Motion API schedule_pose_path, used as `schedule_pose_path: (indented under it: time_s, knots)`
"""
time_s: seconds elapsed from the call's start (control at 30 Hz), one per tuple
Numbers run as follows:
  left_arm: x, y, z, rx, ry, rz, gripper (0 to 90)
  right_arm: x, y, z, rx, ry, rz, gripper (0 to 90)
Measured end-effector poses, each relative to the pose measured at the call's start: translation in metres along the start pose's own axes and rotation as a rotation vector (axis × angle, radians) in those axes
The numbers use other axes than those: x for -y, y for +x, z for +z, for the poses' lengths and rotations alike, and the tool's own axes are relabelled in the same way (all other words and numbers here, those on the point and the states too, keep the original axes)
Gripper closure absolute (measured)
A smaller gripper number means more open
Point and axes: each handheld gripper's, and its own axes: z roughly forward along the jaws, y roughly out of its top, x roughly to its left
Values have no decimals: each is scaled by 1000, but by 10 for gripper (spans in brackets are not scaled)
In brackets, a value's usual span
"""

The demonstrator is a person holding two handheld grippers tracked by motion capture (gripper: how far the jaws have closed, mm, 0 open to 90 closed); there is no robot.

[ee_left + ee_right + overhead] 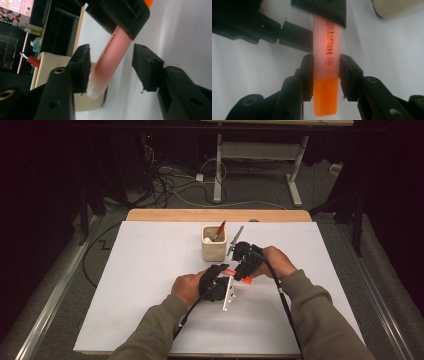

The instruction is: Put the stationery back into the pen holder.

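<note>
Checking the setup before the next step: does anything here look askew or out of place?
Nothing stands out. The right gripper clamps the highlighter squarely near its orange cap; the cup stands upright, pens inside.

The high view looks forward and down from above my side of the table (150, 270), far enough back to take in the whole white sheet and the floor beyond. The left gripper view rides on my left gripper (110, 72), very close, looking along its jaws at the highlighter (112, 52) and the cream cup (50, 62). The right gripper view rides on my right gripper (327, 75), equally close. All three share the highlighter.
</note>
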Motion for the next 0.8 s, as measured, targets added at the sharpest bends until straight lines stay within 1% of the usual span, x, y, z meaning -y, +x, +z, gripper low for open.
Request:
schedule_pose_path:
  time_s: [0.03, 0.1, 0.13, 0.17, 0.2, 0.23, 0.3, 0.33, 0.37, 0.4, 0.43, 0.47, 0.5, 0.53, 0.6, 0.63, 0.67, 0.7, 0.73, 0.77, 0.8]
  knots:
    - [0, -1, 1, 5, 15, 26, 534, -1, 1, 0, -6, 6, -5, 670]
    - [-1, -5, 2, -15, 32, 56, 553, -3, 2, 2, -7, 12, -11, 670]
    - [-1, -6, 3, -18, 35, 65, 567, -4, 2, 3, -8, 10, -10, 670]
    - [-1, -8, 5, -32, 23, 57, 586, -4, 3, 3, -14, 15, -9, 670]
    - [-2, -9, 5, -41, 20, 59, 617, -5, 3, 4, -18, 11, -6, 670]
    - [-3, -7, 4, -39, 61, 113, 634, -5, 4, 5, -20, 10, -4, 670]
    - [-3, -10, 5, -59, 72, 137, 656, -6, 4, 5, -16, 13, -11, 670]
    - [-3, -11, 5, -64, 78, 145, 662, -7, 4, 6, -15, 11, -8, 669]
    - [-3, -13, 5, -75, 84, 165, 672, -7, 4, 6, -21, 15, -6, 669]
    - [-3, -15, 6, -87, 95, 180, 687, -6, 3, 7, -25, 6, -3, 668]
    - [-3, -16, 7, -90, 97, 189, 709, -6, 3, 7, -23, 6, -3, 667]
    - [-2, -17, 7, -89, 95, 188, 723, -7, 3, 7, -24, 7, -4, 666]
    - [-2, -17, 7, -76, 104, 200, 734, -7, 4, 6, -19, 16, -4, 665]
    - [-2, -17, 7, -86, 102, 199, 743, -7, 4, 6, -18, 8, -5, 665]
    - [-2, -17, 7, -89, 100, 191, 744, -7, 5, 4, -16, 3, 3, 665]
    - [-2, -16, 6, -93, 106, 198, 745, -7, 5, 4, -19, -8, -1, 664]
    - [-1, -16, 7, -101, 102, 204, 745, -8, 4, 3, -13, 1, -2, 665]
    - [-1, -16, 7, -103, 100, 201, 746, -8, 5, 3, -11, -1, -3, 664]
    - [-1, -15, 6, -107, 104, 205, 746, -8, 6, 2, -5, -4, 3, 665]
    - [-1, -14, 5, -109, 104, 207, 746, -8, 5, 1, -3, -8, -2, 664]
    - [0, -13, 5, -112, 95, 191, 746, -8, 6, 0, -3, -17, 0, 664]
